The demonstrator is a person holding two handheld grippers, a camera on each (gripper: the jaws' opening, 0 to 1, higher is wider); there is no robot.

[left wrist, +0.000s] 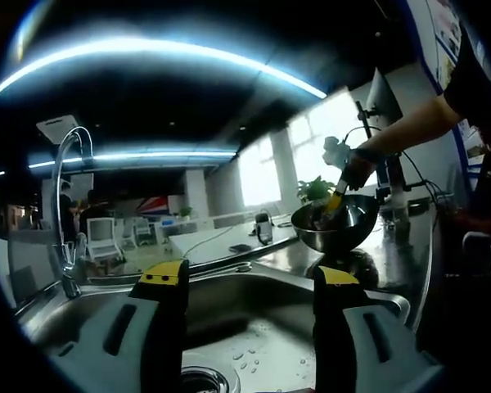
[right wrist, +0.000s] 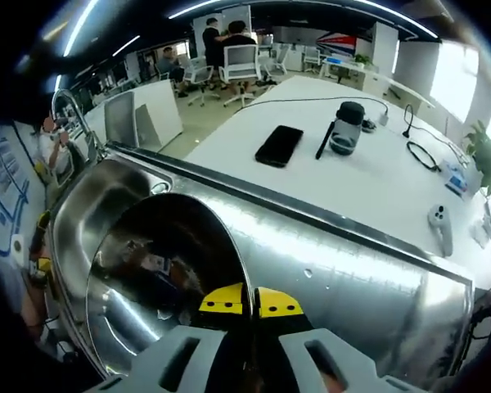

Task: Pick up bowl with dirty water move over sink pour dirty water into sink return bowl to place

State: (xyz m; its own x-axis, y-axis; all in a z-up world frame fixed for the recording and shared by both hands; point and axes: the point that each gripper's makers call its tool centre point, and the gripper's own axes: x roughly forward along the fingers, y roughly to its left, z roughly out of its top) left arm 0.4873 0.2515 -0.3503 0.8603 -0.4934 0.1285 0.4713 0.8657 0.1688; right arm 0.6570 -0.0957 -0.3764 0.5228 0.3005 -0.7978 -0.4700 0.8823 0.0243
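Observation:
A steel bowl [left wrist: 335, 225] hangs above the steel counter to the right of the sink [left wrist: 254, 323]. My right gripper [left wrist: 342, 196], in a person's hand, pinches its rim. In the right gripper view the jaws [right wrist: 250, 303] are shut on the near rim of the bowl [right wrist: 159, 278], whose shiny inside shows dark reflections. The bowl is held level, partly over the sink basin [right wrist: 90, 209]. My left gripper [left wrist: 251, 277] stands open over the sink with nothing between its fingers.
A tall curved faucet [left wrist: 65, 188] rises at the sink's far left, and the drain [left wrist: 203, 381] lies below my left jaws. Beyond the steel counter [right wrist: 352, 270] a white table carries a phone [right wrist: 279, 145], a black cup [right wrist: 346, 127] and cables.

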